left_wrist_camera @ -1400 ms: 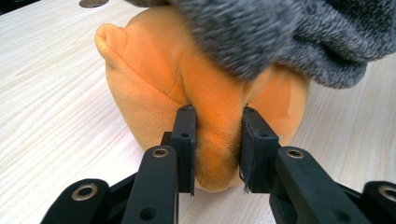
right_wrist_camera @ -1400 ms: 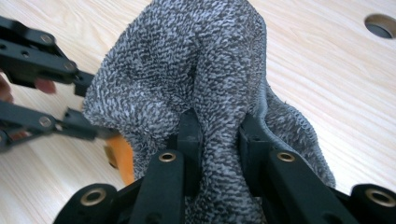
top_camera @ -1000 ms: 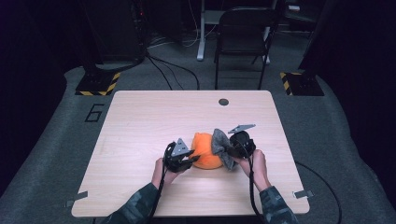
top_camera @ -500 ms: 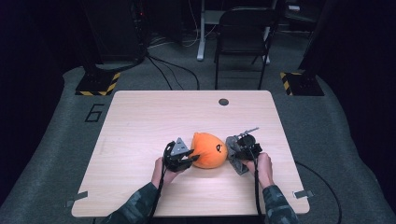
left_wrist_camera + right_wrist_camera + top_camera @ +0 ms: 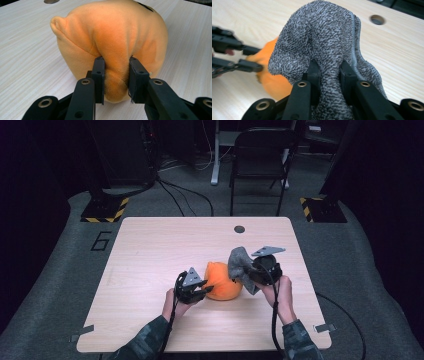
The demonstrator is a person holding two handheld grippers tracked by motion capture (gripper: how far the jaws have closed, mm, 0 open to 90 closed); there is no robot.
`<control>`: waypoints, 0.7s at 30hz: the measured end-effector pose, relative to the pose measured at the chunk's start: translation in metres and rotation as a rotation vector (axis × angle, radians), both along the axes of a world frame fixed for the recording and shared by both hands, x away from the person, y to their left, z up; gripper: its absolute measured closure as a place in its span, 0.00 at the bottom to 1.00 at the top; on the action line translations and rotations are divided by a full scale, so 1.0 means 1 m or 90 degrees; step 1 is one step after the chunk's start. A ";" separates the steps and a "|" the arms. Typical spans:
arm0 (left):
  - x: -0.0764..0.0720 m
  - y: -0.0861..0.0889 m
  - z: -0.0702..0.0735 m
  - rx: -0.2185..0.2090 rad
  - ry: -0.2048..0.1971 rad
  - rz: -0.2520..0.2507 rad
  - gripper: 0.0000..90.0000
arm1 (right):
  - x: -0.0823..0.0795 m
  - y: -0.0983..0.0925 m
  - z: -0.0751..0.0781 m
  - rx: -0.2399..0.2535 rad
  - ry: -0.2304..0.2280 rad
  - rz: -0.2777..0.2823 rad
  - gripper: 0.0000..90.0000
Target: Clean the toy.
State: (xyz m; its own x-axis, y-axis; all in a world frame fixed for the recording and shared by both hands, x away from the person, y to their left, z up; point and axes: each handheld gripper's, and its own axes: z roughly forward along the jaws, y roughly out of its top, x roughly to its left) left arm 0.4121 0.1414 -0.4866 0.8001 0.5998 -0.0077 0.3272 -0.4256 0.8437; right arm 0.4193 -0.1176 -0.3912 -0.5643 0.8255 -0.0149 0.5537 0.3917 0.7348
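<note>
The left gripper [image 5: 200, 290], low over the table [image 5: 150, 250], points right, jaws pinching a fold of the orange plush toy [image 5: 222, 281] lying near centre. Right of it, the right gripper [image 5: 250, 272], raised, clamps a grey terry cloth [image 5: 239, 262] beside the toy.

Left tongs [image 5: 204, 290] clamped shut, low; right tongs [image 5: 248, 270] clamped shut, raised higher.
</note>
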 end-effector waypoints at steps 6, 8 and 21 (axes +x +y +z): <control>0.000 0.000 -0.001 0.001 0.001 -0.006 0.76 | 0.014 0.025 -0.045 -0.075 0.049 0.015 0.84; 0.002 -0.001 -0.001 -0.002 -0.006 -0.011 0.74 | 0.017 0.022 -0.053 -0.053 0.061 0.006 0.85; 0.009 0.015 0.006 -0.002 -0.041 -0.047 0.30 | 0.020 0.018 -0.054 -0.057 0.055 0.015 0.85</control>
